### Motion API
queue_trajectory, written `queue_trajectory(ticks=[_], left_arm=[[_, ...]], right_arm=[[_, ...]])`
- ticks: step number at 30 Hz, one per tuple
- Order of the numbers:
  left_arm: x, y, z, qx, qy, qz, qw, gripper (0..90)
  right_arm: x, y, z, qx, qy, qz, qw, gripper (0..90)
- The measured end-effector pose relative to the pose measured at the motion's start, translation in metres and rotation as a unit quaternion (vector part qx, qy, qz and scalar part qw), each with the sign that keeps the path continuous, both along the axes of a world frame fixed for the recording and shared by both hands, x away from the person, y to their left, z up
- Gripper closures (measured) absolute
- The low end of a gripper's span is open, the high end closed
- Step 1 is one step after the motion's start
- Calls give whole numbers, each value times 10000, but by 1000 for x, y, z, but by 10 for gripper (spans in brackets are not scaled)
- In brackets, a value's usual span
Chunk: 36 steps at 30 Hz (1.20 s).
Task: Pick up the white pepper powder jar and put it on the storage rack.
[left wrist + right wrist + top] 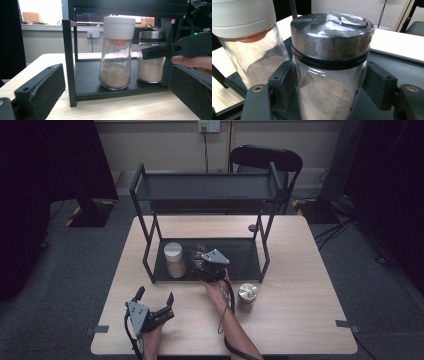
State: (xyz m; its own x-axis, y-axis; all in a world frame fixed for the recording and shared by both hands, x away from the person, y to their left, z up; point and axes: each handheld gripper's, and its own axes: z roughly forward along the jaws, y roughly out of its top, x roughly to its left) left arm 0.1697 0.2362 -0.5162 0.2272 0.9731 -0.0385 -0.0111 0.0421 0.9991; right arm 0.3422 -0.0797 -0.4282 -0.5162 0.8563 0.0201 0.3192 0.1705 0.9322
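My right claw [207, 270] pinches the steel-lidded jar [329, 72] upright on the rack's lower shelf [240, 262], just beside the white-capped jar [174, 259], for seating; my left claw [156, 296] rests spread.

Lab room: blackout curtains [60, 160], cables [340, 227]

In the high view, the right claw [204, 268] and its grey plate cover most of the metal-lid jar [198, 253], so its glass is hard to see. In the right claw view, the bottom edge cuts off that jar's base, and the top edge cuts off the white-cap jar [247, 30]. In the left claw view, the right claw's black arm crosses the metal-lid jar's middle.
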Motion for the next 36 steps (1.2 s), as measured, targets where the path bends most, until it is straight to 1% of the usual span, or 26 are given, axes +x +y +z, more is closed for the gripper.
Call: queue_trajectory(ticks=[7,10,13,21,33,36], left_arm=[[0,0,0,4,-2,-4,10000,2],[0,0,0,10,-4,-2,10000,2],[0,0,0,18,-4,-6,10000,2],[0,0,0,38,4,-14,10000,2],[0,-1,1,43,10,-5,10000,2],[0,-1,0,33,7,-2,10000,2]], right_arm=[[2,0,-2,-53,6,-30,10000,305],[2,-1,-2,-39,13,-49,10000,305],[0,-1,-5,-30,-27,-58,10000,305],[-6,3,-9,-173,-153,-43,9997,305],[-3,2,-6,-161,-82,-20,9998,302],[-1,2,-4,-217,-58,18,9997,303]])
